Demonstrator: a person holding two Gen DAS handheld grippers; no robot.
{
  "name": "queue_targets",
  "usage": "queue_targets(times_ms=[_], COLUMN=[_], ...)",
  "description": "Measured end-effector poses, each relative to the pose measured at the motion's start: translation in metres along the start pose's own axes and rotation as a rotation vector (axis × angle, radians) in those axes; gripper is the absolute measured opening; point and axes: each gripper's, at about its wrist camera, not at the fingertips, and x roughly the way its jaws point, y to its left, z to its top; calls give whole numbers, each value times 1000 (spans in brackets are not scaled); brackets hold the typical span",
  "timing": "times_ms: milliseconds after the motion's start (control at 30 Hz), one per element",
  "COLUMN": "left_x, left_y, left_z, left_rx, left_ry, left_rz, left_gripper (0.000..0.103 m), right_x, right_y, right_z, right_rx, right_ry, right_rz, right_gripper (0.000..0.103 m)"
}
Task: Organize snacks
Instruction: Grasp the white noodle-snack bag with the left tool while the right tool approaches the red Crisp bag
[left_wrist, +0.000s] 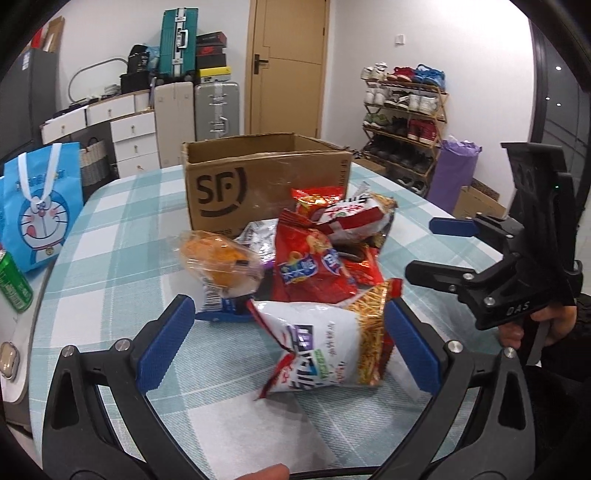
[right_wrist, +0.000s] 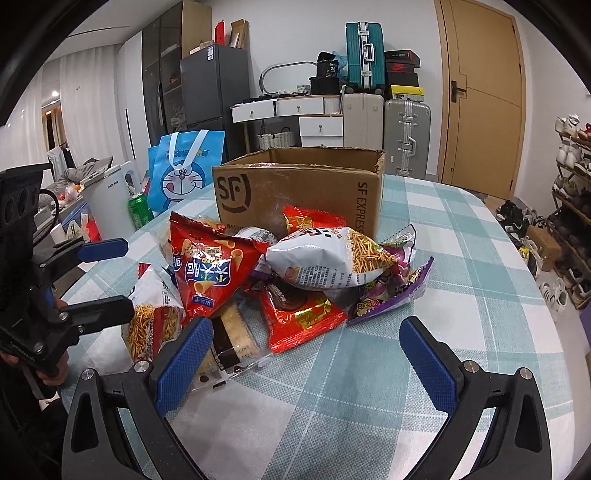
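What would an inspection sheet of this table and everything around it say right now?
Surface: table with a teal plaid cloth.
Job's things: snack pile in front of an open, upright SF box; a white noodle bag lies nearest the left gripper.
Clutter: blue Doraemon bag and green can at the table's edge.
Grippers: left gripper open, fingers either side of the noodle bag, grip not closed; right gripper open, empty.
Cables: nothing seen.
Surroundings: suitcases, drawers, door, shoe rack.
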Motion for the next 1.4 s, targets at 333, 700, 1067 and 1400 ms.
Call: queue_targets(times_ms=[333, 700, 1067, 1400], left_x=[9, 25, 21, 11], left_y=[-21, -11, -13, -8], left_z=[-6, -8, -8, -4], left_rx=[71, 14, 16, 7], left_ry=[59, 130, 116, 75], left_rz=[-54, -120, -166, -186], left_gripper=[102, 85, 59, 53], right_x=[2, 8, 7, 0], right_y=[3, 8, 9, 7], right_z=[-3, -3, -2, -2], right_rx=[-1, -15, -26, -20], right_ry=[15, 27, 30, 20], right_rz=[18, 20, 17, 8], right_gripper=[103, 103, 103, 103])
